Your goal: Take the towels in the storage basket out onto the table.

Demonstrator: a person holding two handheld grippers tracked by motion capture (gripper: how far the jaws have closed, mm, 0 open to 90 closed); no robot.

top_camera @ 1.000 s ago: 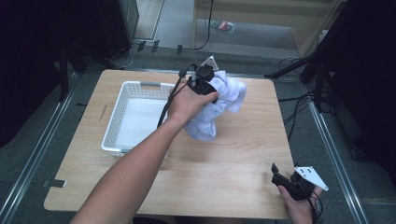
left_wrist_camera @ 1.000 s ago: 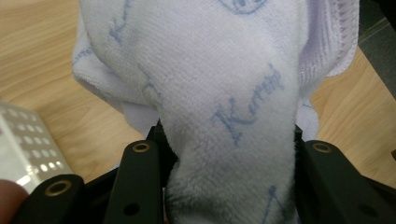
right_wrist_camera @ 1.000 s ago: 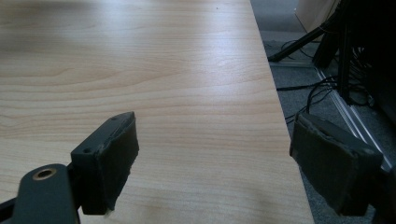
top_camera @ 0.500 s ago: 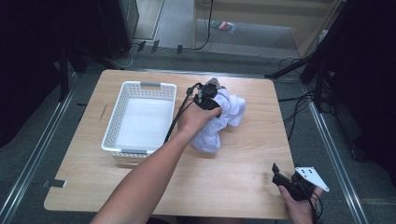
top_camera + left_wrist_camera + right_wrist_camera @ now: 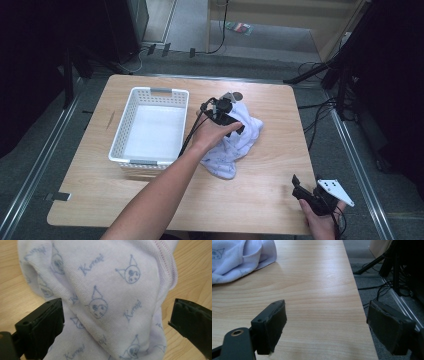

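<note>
Broadly, a wooden counter [image 5: 150, 200], with a white basket [image 5: 127, 111] on its left part. Just right of the basket, a crumpled pale cloth [image 5: 235, 145] lying on the counter, apart from the basket wall. Probably light, soft and limp, not slippery, not fragile; best taken at a raised fold or at the stitched hem. Long axis roughly from the far right down to the near left, near end a loose lobe. Left hand-held gripper [image 5: 226, 114] low over the far part of the cloth, jaws wide apart around a fold, not yet closed. Right hand-held gripper [image 5: 312, 195] near the front right corner, jaws spread, nothing between.
</note>
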